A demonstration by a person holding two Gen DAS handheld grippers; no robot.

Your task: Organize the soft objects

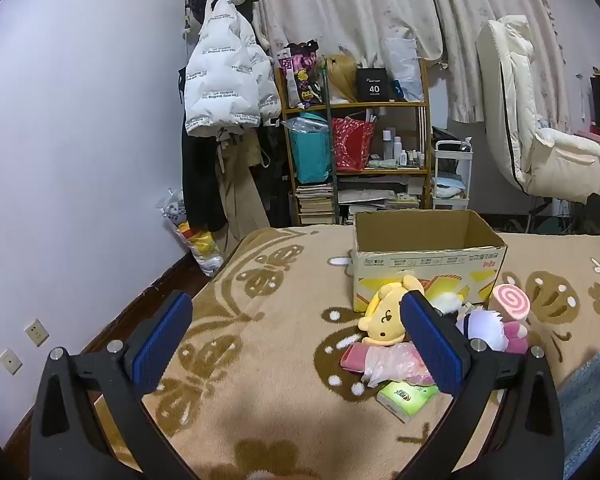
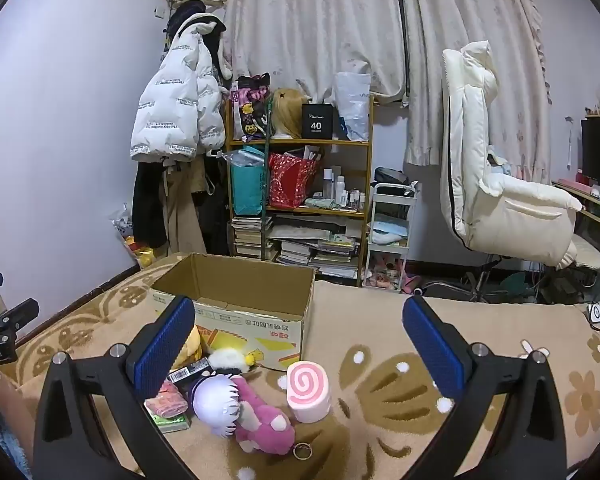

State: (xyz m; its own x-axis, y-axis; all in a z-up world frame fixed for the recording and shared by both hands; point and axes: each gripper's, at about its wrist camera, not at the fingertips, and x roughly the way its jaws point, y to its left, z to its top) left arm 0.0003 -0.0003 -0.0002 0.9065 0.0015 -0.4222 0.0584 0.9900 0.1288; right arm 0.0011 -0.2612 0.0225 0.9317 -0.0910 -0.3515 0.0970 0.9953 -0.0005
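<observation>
An open cardboard box (image 1: pixel 428 268) stands on the beige patterned blanket (image 1: pixel 276 320); it also shows in the right wrist view (image 2: pixel 236 304). In front of it lie a yellow plush (image 1: pixel 384 316), a white-haired doll in pink (image 2: pixel 240 412), a pink swirl roll cushion (image 2: pixel 310 390), a pink packet in plastic (image 1: pixel 384 358) and a green tissue pack (image 1: pixel 406 396). My left gripper (image 1: pixel 296 340) is open and empty, left of the pile. My right gripper (image 2: pixel 300 344) is open and empty, above the doll and the roll.
A wooden shelf (image 2: pixel 300 200) packed with bags, bottles and books stands behind the blanket. A white jacket (image 1: pixel 228 76) hangs at left. A white recliner chair (image 2: pixel 500 200) and a small white cart (image 2: pixel 392 232) stand to the right. A key ring (image 2: pixel 302 451) lies by the doll.
</observation>
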